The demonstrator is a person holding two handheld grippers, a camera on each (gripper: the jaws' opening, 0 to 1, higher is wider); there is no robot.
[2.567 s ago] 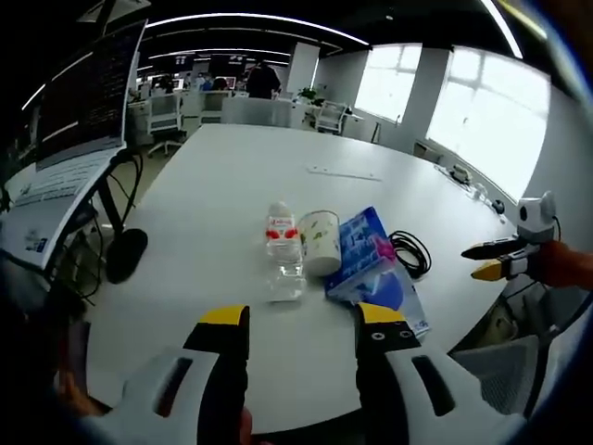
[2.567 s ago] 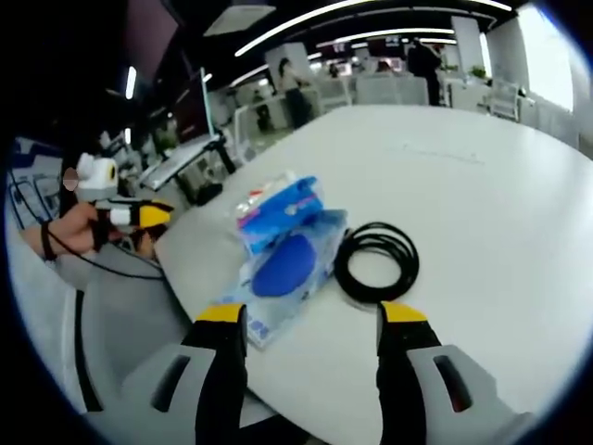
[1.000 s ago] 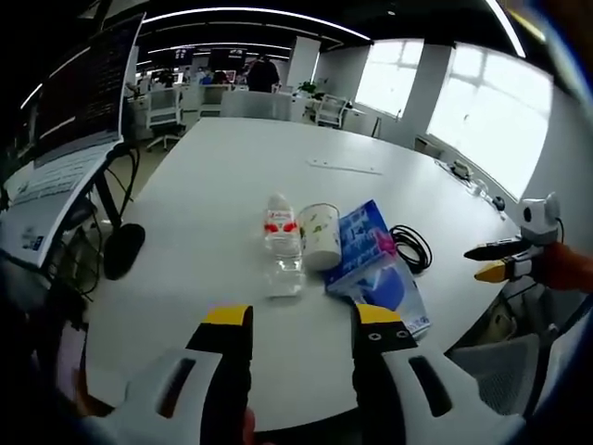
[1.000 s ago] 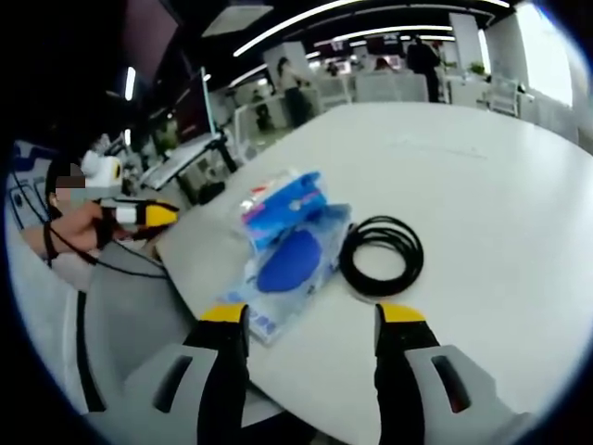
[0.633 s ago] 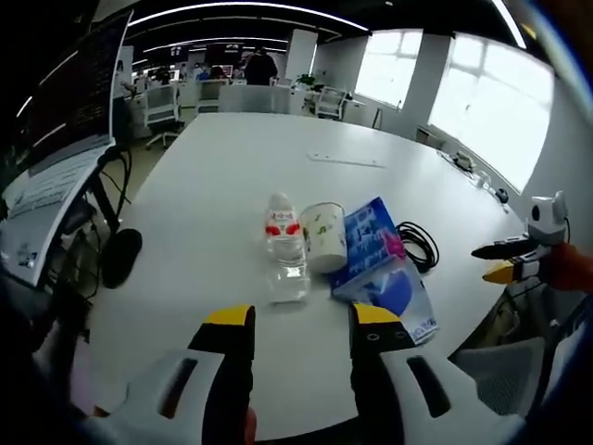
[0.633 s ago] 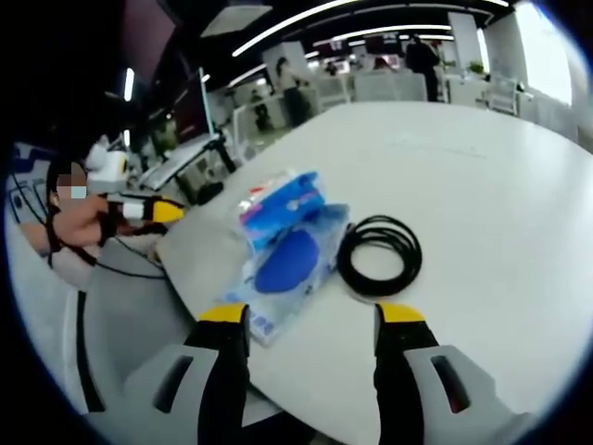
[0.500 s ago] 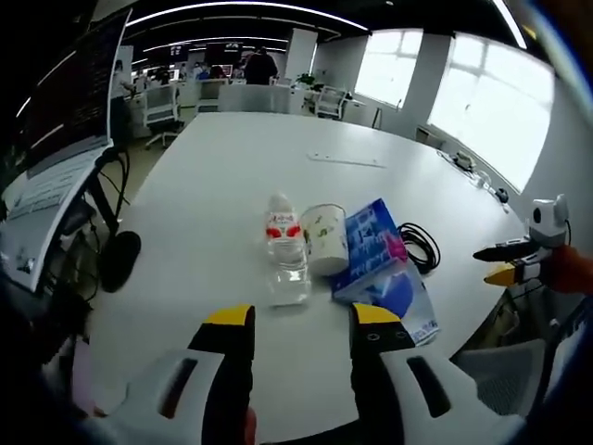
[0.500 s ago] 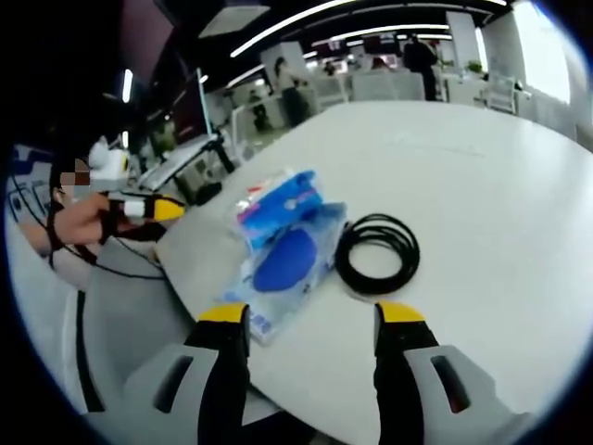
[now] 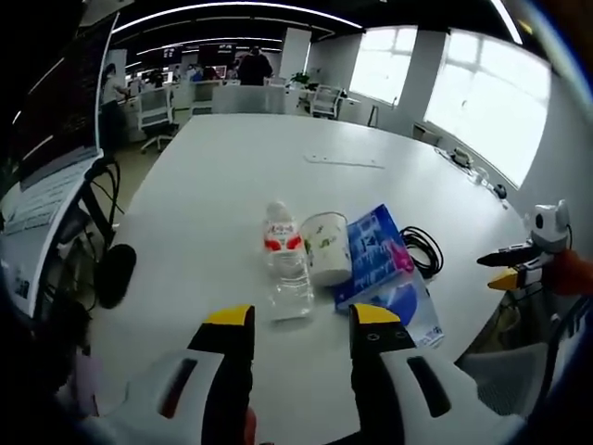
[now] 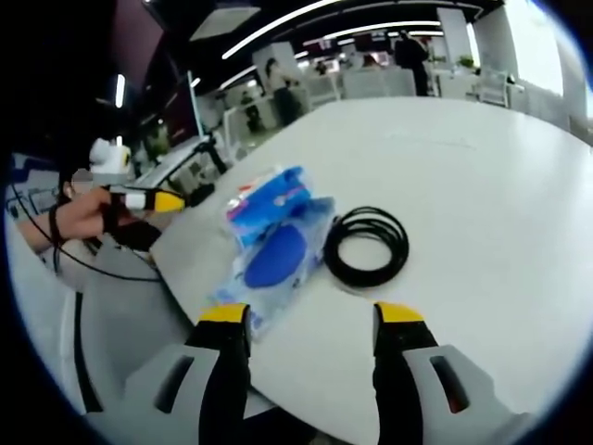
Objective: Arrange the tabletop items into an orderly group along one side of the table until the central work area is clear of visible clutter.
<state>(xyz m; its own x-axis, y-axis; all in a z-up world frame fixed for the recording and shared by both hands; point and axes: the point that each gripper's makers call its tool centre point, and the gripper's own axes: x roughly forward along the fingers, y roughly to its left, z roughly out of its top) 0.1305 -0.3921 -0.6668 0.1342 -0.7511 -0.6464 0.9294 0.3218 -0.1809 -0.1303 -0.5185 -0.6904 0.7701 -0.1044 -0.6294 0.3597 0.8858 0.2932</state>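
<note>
In the left gripper view, the left tool (image 9: pixel 295 320) hangs over the near edge of the large white round-cornered bench (image 9: pixel 222 176), its two yellow-tipped jaws spread well apart with nothing between them. Straight ahead of the jaws, a clear plastic water bottle with a red label (image 9: pixel 285 261) stands upright. Just to its right, touching or nearly touching it, is a white paper cup with a green leaf print (image 9: pixel 327 247). Against the cup's right side leans a blue plastic-wrapped pack with pink print (image 9: pixel 375 254), tilted, and below it lies a clear plastic bag with a dark blue oval patch (image 9: pixel 406 303), close to the bench edge. A coil of black cable (image 9: pixel 423 249) lies flat to the right of the blue pack. Far to the right, off the bench edge, the right tool (image 9: pixel 505 267) shows with its jaws parted, held in a hand.

In the right gripper view, the right tool (image 10: pixel 310 320) has its jaws wide apart and empty, over the bench (image 10: pixel 463 167) edge. Ahead and between the jaws lies the cable coil (image 10: pixel 367 245); left of it, touching or just beside, are the bag (image 10: pixel 273 258) and the blue pack (image 10: pixel 267 203) beyond it. At far left the left tool (image 10: pixel 159 198) is held in a hand, off the bench.
</note>
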